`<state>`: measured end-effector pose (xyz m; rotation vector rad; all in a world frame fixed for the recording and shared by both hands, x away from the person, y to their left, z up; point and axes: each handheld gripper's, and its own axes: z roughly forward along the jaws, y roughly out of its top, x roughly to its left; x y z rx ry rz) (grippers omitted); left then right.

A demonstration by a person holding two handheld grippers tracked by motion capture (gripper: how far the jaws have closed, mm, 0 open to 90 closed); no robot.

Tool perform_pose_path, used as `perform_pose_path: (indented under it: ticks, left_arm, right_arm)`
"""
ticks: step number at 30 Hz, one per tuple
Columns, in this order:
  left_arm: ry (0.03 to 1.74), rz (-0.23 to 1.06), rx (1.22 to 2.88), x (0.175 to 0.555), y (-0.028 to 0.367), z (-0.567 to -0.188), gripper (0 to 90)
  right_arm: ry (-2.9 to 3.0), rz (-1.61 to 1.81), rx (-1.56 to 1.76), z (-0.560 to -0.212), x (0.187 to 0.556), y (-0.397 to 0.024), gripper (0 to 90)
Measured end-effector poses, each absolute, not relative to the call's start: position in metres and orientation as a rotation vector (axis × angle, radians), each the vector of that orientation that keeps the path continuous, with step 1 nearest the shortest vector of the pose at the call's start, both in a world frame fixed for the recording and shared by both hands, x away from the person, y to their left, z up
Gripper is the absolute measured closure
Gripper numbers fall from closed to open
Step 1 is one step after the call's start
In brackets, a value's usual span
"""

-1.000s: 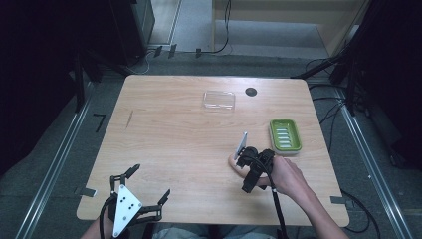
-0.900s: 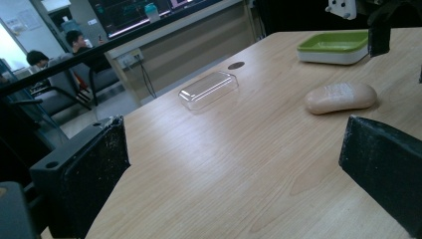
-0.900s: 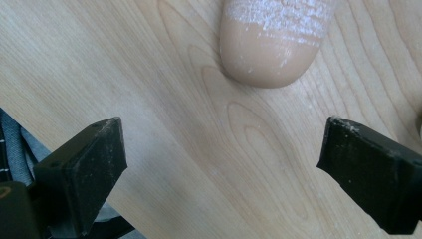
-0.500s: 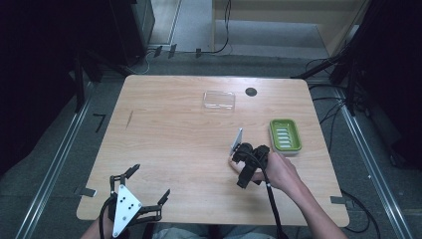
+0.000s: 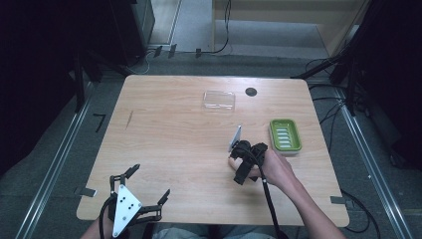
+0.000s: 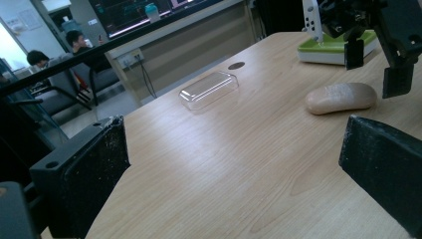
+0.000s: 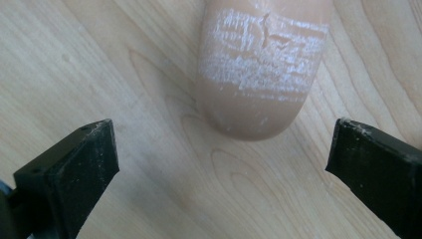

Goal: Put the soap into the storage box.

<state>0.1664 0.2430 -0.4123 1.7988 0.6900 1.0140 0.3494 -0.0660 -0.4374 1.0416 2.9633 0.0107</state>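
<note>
Right tool (image 7: 221, 164) wide above tan oval soap bar (image 7: 261, 74), white-scuffed on top.

Probably a lab: monitors (image 6: 149, 12), office chairs (image 6: 54, 97), floor cables (image 5: 219, 47).

No legible text or labels anywhere

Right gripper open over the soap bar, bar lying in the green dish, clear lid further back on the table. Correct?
Not quite. The soap bar lies on the bare table, beside the green dish, as the left gripper view shows. The rest holds: the right gripper is open over it, and the clear lid sits further back.
</note>
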Motion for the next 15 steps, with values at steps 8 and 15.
perform_pose_path:
  ticks: [8, 15]
  left_arm:
    - [0.688, 1.013, 1.801, 0.166, 0.243, -0.412, 0.0]
    - [0.686, 1.014, 1.801, 0.166, 0.244, -0.412, 0.0]
  right_arm:
    - [2.960, 0.013, 1.072, -0.446, 0.355, -0.060, 0.0]
    - [2.964, 0.001, 1.090, -0.453, 0.360, -0.058, 0.0]
